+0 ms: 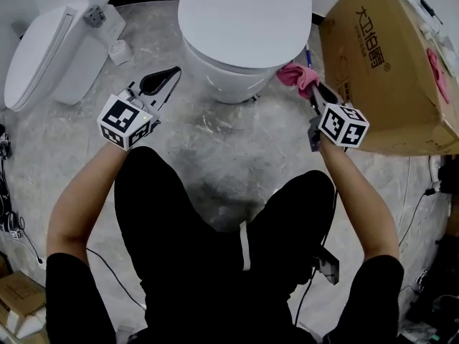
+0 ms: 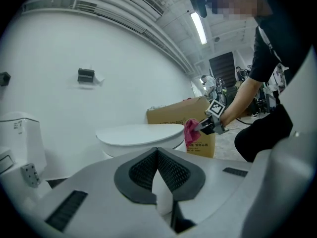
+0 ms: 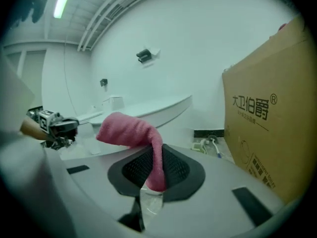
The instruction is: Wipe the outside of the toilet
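A white toilet (image 1: 240,38) with its lid down stands at the top middle of the head view. My right gripper (image 1: 313,93) is shut on a pink cloth (image 1: 295,75), and the cloth rests against the bowl's right side. In the right gripper view the pink cloth (image 3: 138,138) hangs pinched between the dark pads (image 3: 174,168), with the toilet (image 3: 148,110) behind it. My left gripper (image 1: 171,74) is shut with nothing in it, just left of the bowl. The left gripper view shows the toilet (image 2: 141,135), the pink cloth (image 2: 191,131) and my right gripper (image 2: 202,128).
A large cardboard box (image 1: 391,63) stands close on the right, with a narrow gap to the toilet. A second white toilet (image 1: 50,49) lies at the upper left. The person's legs (image 1: 215,249) fill the lower middle. Cables (image 1: 14,228) run along the left floor edge.
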Available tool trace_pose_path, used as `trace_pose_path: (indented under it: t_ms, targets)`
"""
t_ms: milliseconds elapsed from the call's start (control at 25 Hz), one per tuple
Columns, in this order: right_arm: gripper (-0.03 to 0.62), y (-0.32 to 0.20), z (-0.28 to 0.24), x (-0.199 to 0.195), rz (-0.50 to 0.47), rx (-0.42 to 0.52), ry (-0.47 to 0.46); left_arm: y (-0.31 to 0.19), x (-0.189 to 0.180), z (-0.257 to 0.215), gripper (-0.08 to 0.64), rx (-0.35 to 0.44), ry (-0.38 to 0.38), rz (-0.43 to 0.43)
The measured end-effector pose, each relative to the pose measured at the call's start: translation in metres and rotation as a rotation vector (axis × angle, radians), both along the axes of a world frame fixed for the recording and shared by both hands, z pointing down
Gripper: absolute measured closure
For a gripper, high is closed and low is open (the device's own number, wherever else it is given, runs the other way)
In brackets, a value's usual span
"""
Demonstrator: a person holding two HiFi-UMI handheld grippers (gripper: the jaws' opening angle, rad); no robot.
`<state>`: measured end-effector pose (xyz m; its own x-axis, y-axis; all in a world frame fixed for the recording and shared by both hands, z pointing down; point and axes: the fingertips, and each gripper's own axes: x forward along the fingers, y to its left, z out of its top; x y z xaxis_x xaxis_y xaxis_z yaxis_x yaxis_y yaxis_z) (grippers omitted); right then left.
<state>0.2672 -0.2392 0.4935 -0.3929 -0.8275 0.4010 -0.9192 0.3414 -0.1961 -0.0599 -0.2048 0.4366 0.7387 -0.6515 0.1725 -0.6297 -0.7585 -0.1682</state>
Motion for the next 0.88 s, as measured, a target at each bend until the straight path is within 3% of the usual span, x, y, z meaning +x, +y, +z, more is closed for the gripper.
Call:
trace_pose_path:
  t_ms: [120, 240, 440, 640, 880]
  targets:
    - [0.526, 0.05, -0.031, -0.039, -0.089, 0.039, -0.075, -0.001, -0.007, 0.003, 0.546, -0.009, 0.013, -0.008]
    - [0.526, 0.086, -0.045, -0.104, -0.212, 0.042, -0.174, 0.001, -0.012, 0.005, 0.546, -0.016, 0.016, -0.008]
    - [0.526, 0.099, -0.025, -0.211, -0.32, -0.05, -0.345, 0.002, -0.014, 0.001, 0.546, -0.008, 0.029, -0.012]
    - [0.525, 0.067, 0.01, -0.283, -0.326, -0.018, -0.319, 0.004, -0.038, -0.007, 0.546, -0.004, 0.079, -0.083]
    - [0.525, 0.022, 0.052, -0.327, -0.197, -0.051, -0.29, 0.02, -0.064, 0.006, 0.546, -0.005, 0.061, -0.135]
